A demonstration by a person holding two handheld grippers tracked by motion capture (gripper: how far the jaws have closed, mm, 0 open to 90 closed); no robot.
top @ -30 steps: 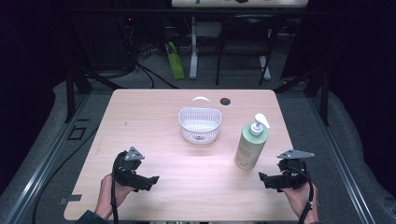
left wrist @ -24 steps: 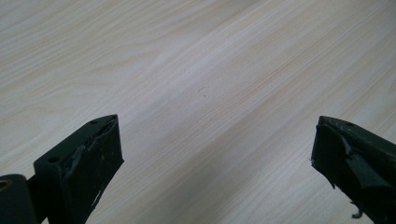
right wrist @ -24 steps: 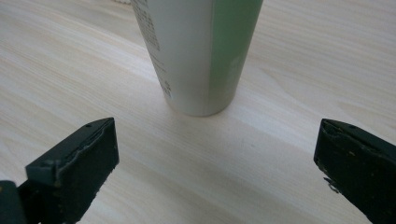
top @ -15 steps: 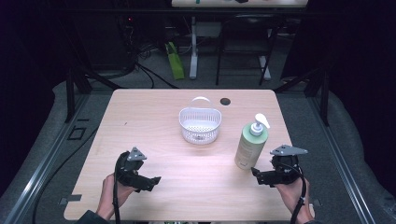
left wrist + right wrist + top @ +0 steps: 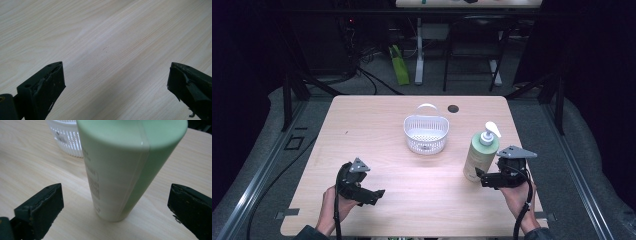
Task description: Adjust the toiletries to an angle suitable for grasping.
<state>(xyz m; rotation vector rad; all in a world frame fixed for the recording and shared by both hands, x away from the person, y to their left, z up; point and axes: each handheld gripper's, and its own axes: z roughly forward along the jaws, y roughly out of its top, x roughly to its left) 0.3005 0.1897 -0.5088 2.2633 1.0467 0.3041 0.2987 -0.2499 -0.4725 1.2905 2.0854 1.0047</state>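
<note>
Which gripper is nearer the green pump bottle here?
Right. The right gripper sits just beside the green pump bottle, fingers open and facing it. The left gripper is far across the table.

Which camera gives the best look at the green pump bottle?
The high view: the green pump bottle shows whole there, upright on the table, white pump included. The right gripper view shows its lower body close up between open jaws, its top cut off. The left gripper view shows bare tabletop.

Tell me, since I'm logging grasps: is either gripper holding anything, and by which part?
Nothing is held. The right gripper stands open around the green plastic pump bottle; the left gripper is open over bare table.
</note>
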